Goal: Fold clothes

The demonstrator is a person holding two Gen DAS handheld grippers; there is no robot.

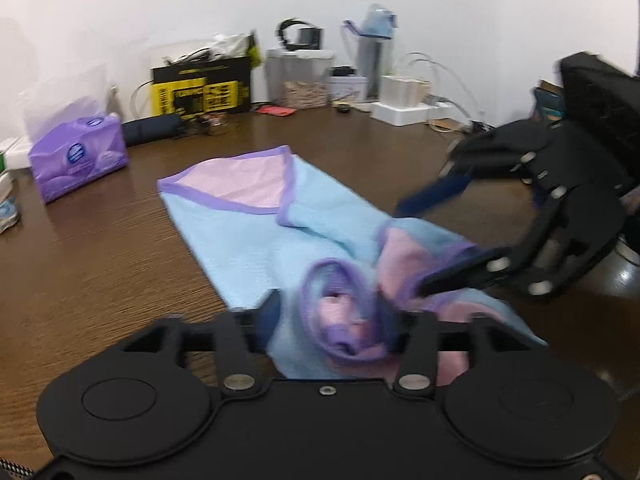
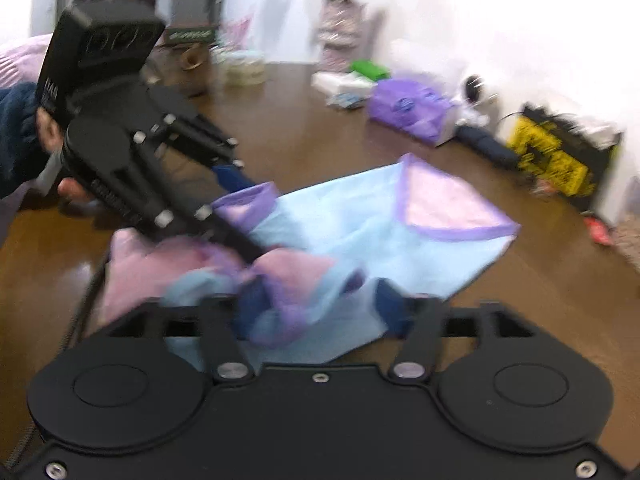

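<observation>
A light blue cloth [image 1: 240,240] with purple trim and a pink inner side lies on the brown table [image 1: 100,260]. Its far corner is folded back and shows pink. The near end is bunched up. In the left wrist view my left gripper [image 1: 336,316] stands open, and the bunched hem lies between its fingers. My right gripper [image 1: 412,248] reaches in from the right, also open, with a pink and purple edge draped over its lower finger. The right wrist view shows the cloth [image 2: 360,220] between the wide-apart pads of the right gripper [image 2: 324,308], with the left gripper [image 2: 252,216] open at the purple hem.
A purple tissue pack [image 1: 78,156] sits left of the cloth. Along the back wall stand a yellow and black box [image 1: 200,88], a clear container [image 1: 300,76], a water bottle [image 1: 372,48] and a white power strip [image 1: 404,112]. A person's hand [image 2: 72,190] holds the left gripper.
</observation>
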